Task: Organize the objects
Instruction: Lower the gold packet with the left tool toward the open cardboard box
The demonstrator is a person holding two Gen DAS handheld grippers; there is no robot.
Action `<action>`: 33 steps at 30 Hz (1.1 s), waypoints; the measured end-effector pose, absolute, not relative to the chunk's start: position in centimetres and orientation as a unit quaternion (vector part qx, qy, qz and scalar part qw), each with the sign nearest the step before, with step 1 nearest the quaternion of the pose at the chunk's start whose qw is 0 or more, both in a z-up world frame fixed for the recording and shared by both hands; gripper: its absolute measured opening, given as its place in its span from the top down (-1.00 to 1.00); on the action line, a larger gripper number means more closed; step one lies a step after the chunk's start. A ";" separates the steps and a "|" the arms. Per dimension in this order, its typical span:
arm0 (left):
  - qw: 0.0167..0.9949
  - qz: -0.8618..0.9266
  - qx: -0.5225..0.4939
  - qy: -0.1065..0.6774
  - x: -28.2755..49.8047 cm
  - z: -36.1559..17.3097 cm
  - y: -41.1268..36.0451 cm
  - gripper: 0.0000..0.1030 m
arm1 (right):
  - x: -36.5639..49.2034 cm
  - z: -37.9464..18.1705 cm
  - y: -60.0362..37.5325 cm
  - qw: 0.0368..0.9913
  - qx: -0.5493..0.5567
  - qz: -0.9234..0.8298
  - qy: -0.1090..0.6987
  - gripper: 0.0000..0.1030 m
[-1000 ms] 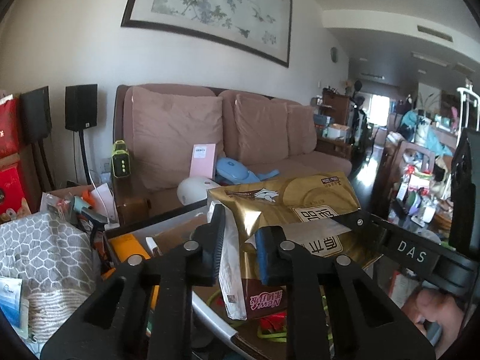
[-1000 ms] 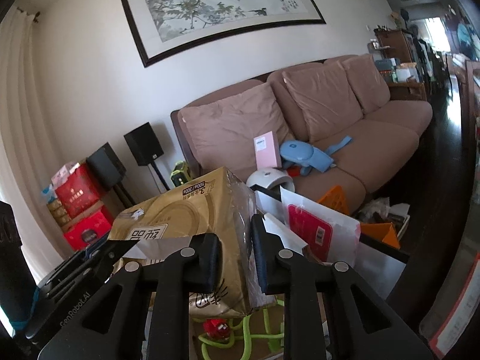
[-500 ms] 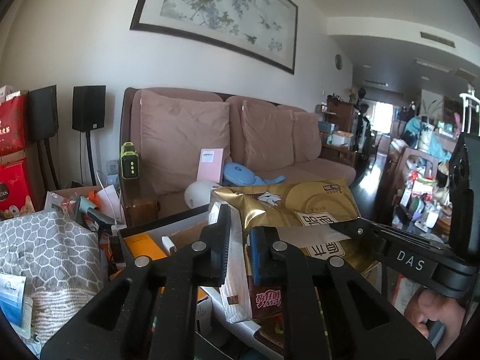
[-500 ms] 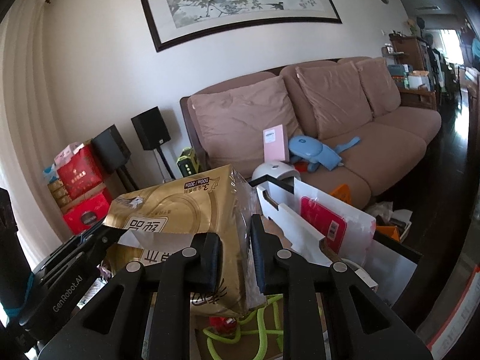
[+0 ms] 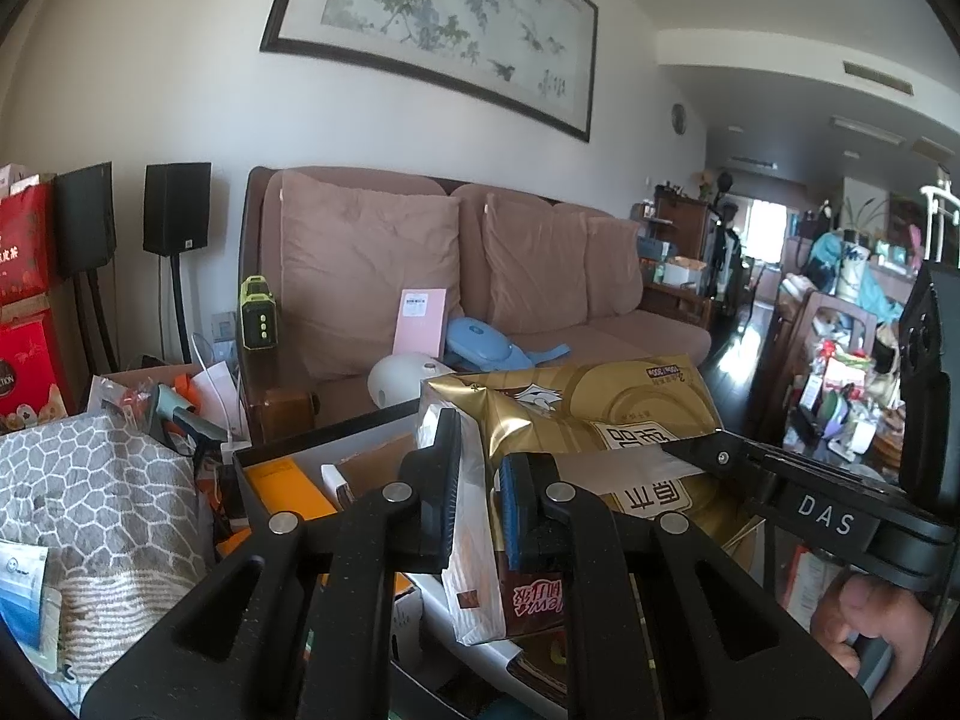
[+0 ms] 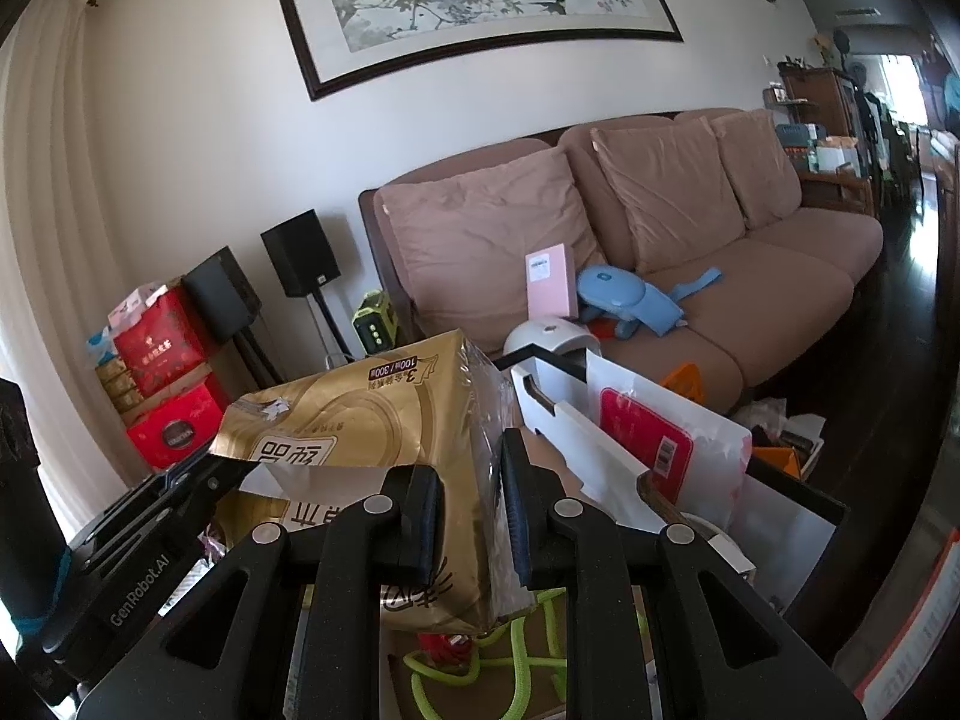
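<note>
The shiny gold plastic pack of tissues (image 5: 600, 420) hangs in the air above a cluttered black bin (image 5: 336, 438); its slick film could slide free or tear, judging by the thin pinches. Left tool (image 5: 480, 510) and right tool (image 6: 471, 516) are each nearly closed, clamped on opposite end seams

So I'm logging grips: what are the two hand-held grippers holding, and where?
Both hold the gold tissue pack: the left hand-held gripper pinches its plastic end flap, the right hand-held gripper the opposite end's wrapper.
</note>
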State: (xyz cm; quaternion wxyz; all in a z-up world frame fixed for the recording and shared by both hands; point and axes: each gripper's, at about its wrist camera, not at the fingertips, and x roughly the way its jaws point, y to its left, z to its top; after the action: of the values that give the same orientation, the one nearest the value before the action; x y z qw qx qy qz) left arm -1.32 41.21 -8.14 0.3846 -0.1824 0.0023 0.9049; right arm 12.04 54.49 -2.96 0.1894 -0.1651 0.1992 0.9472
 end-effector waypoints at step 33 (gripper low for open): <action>0.381 0.900 -0.213 0.006 -1.6 -9.8 42.1 0.78 | 11.3 -4.0 55.3 0.191 -0.199 0.936 0.219 0.64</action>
State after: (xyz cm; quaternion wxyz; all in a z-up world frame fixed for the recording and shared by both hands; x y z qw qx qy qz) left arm -1.55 42.05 -9.78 0.3815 -0.2128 0.0060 0.8995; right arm 11.34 55.31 -3.96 0.1908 -0.1988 0.2191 0.9360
